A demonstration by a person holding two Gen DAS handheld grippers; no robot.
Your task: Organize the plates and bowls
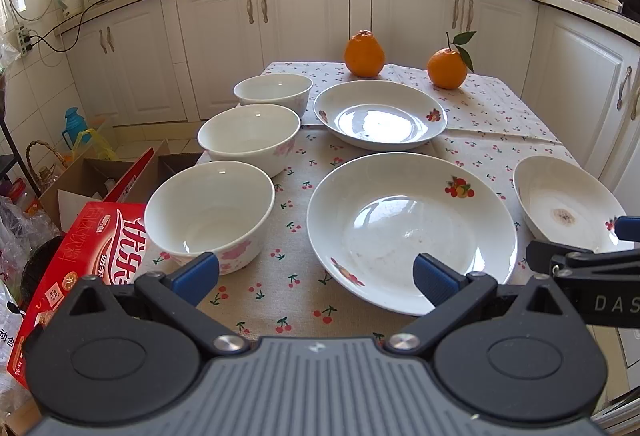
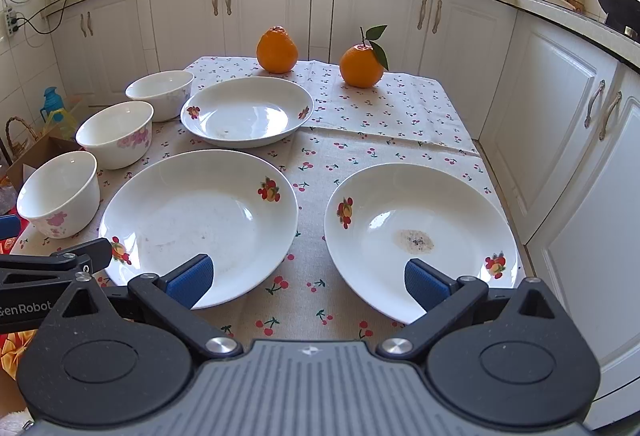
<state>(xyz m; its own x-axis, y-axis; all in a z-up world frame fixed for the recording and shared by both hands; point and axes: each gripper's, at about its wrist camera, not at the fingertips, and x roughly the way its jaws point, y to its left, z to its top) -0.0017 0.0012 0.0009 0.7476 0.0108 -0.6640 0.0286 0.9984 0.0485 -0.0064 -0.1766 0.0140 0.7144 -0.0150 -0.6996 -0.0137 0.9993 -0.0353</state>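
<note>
Blue-padded left claw [image 1: 316, 276] and right claw [image 2: 308, 278] both spread wide, empty, above the plates [image 2: 200, 220].

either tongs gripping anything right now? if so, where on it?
Nothing held. Left tongs and right tongs are both open, hovering short of the white fruit-print ceramic plates on the cherry-print tablecloth.

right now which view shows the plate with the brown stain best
The right wrist view: the stained plate shows nearly whole, stain central, only its near rim behind a finger. The left wrist view crowds it against the right edge, partly hidden by the right gripper.
</note>
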